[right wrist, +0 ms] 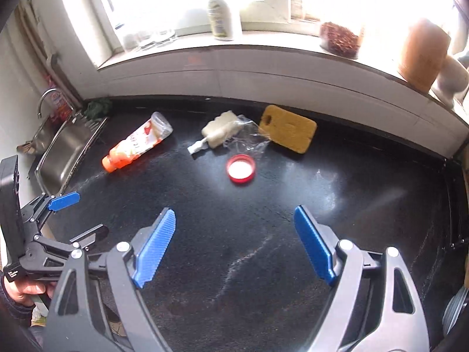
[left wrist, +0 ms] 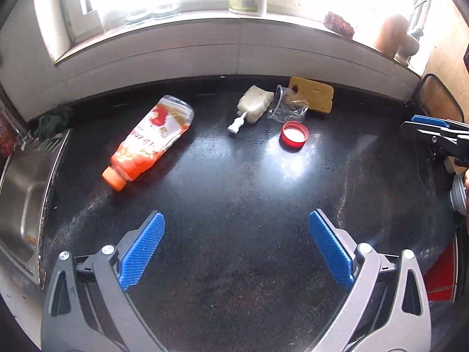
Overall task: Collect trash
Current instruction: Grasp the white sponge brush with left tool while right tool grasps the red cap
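Both grippers, left (left wrist: 236, 252) and right (right wrist: 234, 248): jaws spread, empty. I would take bottle (left wrist: 149, 138) far left across its middle, cap (right wrist: 241, 167) by rim.

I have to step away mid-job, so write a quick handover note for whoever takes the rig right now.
Left hand-held gripper: open, empty, above the black counter.
Right hand-held gripper: open, empty.
Trash lying on the counter: orange bottle on its side near the sink, white pump piece, crumpled clear plastic cup, red cap, yellow sponge at the back.
Done: nothing grasped yet.
Left: collect every piece.
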Demonstrator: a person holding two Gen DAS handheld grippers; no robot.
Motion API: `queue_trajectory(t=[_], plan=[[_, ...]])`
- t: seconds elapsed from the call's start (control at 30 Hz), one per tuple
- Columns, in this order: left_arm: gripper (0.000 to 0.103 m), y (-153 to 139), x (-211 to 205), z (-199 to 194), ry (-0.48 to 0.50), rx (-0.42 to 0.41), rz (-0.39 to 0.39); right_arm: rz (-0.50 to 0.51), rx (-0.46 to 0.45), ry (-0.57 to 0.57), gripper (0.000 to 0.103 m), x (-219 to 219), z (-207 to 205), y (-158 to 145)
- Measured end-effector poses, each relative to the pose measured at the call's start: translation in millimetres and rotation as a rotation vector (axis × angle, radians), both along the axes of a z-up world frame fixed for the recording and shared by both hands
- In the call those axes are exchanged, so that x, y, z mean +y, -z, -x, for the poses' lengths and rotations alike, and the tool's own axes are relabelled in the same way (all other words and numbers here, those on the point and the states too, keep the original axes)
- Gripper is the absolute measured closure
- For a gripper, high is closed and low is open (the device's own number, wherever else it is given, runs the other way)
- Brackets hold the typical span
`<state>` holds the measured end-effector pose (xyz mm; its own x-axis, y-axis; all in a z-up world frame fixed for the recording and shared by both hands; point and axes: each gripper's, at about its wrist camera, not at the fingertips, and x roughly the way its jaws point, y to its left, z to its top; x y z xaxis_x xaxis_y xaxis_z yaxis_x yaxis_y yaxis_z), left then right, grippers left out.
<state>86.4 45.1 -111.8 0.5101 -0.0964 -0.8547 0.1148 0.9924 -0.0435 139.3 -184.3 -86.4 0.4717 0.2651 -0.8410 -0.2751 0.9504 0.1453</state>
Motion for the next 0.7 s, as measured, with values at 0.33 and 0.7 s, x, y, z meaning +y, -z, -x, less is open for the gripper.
queue_trajectory(t=[0.33,0.7], plan=[[0.007,46,-11,-113,0.039,0.081,-0.051,-0.019,0.053,-0.081,0.022,0,-56,54],[0.007,112,-15,-226,0.155,0.132,-0.086,0.077,0.090,-0.230,0.022,56,-109,127]])
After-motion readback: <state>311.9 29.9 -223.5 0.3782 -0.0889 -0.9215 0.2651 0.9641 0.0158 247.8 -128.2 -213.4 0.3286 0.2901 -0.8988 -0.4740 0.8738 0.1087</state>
